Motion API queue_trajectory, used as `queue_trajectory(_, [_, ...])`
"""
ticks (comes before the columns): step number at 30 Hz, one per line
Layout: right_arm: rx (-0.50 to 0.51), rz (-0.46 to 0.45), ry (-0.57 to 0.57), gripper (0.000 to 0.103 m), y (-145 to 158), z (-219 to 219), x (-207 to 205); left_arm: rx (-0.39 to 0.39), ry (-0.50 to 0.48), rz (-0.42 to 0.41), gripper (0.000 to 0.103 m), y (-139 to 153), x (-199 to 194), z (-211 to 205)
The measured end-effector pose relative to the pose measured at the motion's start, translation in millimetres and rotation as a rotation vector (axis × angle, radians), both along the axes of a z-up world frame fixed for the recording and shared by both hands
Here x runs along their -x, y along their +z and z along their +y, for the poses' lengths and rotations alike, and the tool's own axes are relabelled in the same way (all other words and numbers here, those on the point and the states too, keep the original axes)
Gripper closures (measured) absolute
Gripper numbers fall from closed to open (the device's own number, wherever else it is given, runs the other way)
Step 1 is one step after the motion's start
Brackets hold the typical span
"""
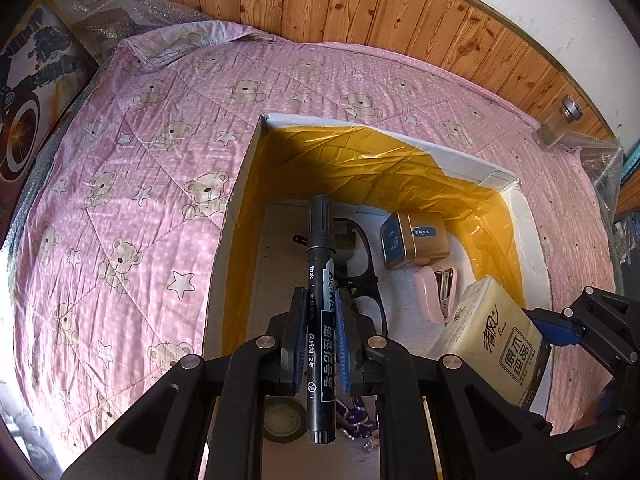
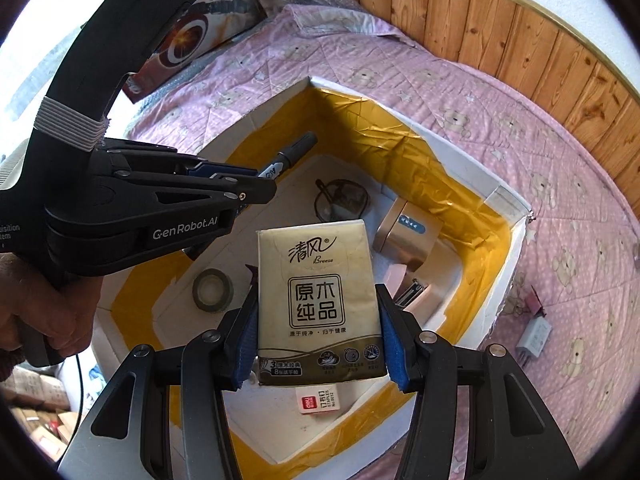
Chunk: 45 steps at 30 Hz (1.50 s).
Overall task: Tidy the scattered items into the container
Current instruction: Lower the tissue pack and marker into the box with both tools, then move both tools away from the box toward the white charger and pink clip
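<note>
My left gripper is shut on a black marker pen, held lengthwise over the open white box with yellow tape inside. My right gripper is shut on a tissue pack, held above the same box. The tissue pack also shows at the right of the left wrist view, and the marker pokes out of the left gripper in the right wrist view. Inside the box lie glasses, a gold tin, a pink stapler, a tape roll and a staples box.
The box sits on a pink bear-print quilt. A white charger plug lies on the quilt right of the box. A glass jar stands by the wooden wall panel. A person's hand holds the left gripper's handle.
</note>
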State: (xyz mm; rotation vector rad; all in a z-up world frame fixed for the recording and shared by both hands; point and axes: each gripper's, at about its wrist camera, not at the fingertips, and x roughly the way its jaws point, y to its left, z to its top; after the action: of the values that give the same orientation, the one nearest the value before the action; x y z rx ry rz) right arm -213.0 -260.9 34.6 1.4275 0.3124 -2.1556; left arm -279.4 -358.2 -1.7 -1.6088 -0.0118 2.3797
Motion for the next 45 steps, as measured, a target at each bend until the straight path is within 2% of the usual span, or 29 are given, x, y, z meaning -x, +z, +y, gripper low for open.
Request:
queue_trajectory(5, [-0.030,-0.034,0.012,0.045,-9,-5,5,0.017,-0.004,-0.020,0.089,-13,11,2])
queue_trajectory(6, [-0.030,-0.041,0.012,0.045,-11,-5,5,0.003,-0.005,-0.025,0.086,-17,14,1])
queue_trajectory(8, [-0.028,-0.047,0.007,0.045,-12,-3,4,0.030,-0.005,-0.035,0.085,-22,17,3])
queue_trajectory(14, [0.006,-0.056,-0.028,0.045,-10,9,2,0.025,-0.012,-0.030,0.079,-20,14,7])
queue_trajectory(21, [0.039,-0.071,-0.053,0.045,-6,19,2,0.029,-0.009,-0.022,0.077,-11,6,3])
queue_trajectory(25, [0.040,-0.076,-0.044,0.045,-5,17,-4,0.043,0.001,-0.010,0.066,-6,0,3])
queue_trajectory(40, [0.065,-0.060,-0.032,0.045,11,20,-42,0.057,-0.010,0.025,0.066,24,-34,4])
queue_trajectory(45, [0.088,-0.057,-0.011,0.045,17,21,-63,0.055,-0.012,0.039,0.061,34,-52,4])
